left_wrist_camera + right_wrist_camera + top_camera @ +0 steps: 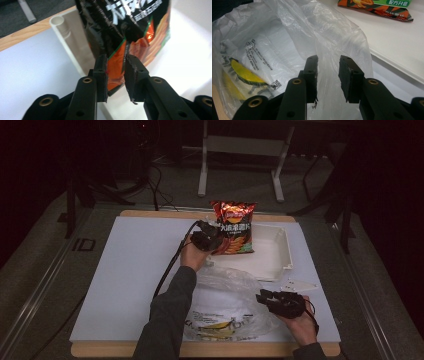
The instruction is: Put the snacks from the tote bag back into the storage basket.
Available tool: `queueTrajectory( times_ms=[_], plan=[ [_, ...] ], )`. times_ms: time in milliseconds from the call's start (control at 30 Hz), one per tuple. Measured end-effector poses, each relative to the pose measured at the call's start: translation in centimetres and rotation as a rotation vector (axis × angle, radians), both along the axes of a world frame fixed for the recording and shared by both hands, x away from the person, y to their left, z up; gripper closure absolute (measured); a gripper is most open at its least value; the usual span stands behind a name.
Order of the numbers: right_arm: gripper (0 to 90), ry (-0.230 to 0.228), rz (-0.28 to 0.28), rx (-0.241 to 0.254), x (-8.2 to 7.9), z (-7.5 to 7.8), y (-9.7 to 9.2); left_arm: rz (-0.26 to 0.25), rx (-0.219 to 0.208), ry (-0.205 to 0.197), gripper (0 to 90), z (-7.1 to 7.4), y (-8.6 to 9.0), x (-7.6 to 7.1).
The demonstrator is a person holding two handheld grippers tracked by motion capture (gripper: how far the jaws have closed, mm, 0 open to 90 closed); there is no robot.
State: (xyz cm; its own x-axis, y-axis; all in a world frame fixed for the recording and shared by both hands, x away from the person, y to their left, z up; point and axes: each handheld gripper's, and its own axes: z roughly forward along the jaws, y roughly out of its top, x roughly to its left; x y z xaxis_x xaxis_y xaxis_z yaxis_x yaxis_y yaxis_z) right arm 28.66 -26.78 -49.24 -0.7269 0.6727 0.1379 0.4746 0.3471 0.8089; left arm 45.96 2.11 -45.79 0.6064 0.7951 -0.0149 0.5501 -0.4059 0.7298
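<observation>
A red and orange chip bag stands upright at the near left corner of a white tray. My left gripper is at its lower left edge. In the left gripper view my left gripper is shut on the chip bag, whose bottom edge fills the gap beside the tray wall. A clear plastic bag with yellow print lies near the front edge. My right gripper is at its right side. In the right gripper view my right gripper is open, with the plastic bag film in the gap.
A white board covers the wooden table. A small white flat piece lies right of the plastic bag. The tray rim runs close by the right gripper. Dark floor, cables and a metal stand lie beyond the table.
</observation>
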Motion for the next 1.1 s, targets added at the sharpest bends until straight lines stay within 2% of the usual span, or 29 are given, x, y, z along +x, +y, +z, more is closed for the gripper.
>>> queueTrajectory(
  times_ms=[167,267,333,433,467,633,733,900,1100],
  plan=[
    [68.0,-0.002,0.005,-0.002,0.0,-0.1,0.2,-0.057,-0.006,-0.025,77.6,0.3,-0.5,-0.6],
    [68.0,-0.002,0.008,-0.002,-0.1,-0.2,0.4,-0.087,0.006,-0.023,79.3,0.2,-0.9,-0.6],
    [68.0,0.0,0.009,-0.003,-0.1,-0.2,0.4,-0.089,0.042,-0.017,79.2,-0.1,-1.2,-0.3],
    [68.0,0.006,0.004,-0.004,-0.2,-0.3,0.2,-0.066,0.152,-0.032,79.0,-0.7,-2.0,0.1],
    [68.0,0.003,0.005,-0.003,-0.1,-0.3,0.1,-0.06,0.172,-0.03,78.8,-0.8,-2.1,0.2],
    [68.0,0.006,-0.004,0.0,-0.1,-0.3,-0.3,-0.019,0.203,-0.018,78.1,-1.2,-2.3,0.7],
    [68.0,0.005,-0.005,0.002,-0.3,-0.3,-0.4,-0.001,0.185,-0.005,77.7,-1.2,-1.9,0.7],
    [68.1,0.009,-0.008,0.001,-0.4,-0.5,-0.4,-0.015,0.099,-0.011,77.5,-0.4,-1.2,0.3],
    [68.1,0.004,-0.01,0.0,-0.4,-0.4,-0.4,-0.044,0.044,-0.025,77.8,0.8,-0.3,-0.4]
  ],
)
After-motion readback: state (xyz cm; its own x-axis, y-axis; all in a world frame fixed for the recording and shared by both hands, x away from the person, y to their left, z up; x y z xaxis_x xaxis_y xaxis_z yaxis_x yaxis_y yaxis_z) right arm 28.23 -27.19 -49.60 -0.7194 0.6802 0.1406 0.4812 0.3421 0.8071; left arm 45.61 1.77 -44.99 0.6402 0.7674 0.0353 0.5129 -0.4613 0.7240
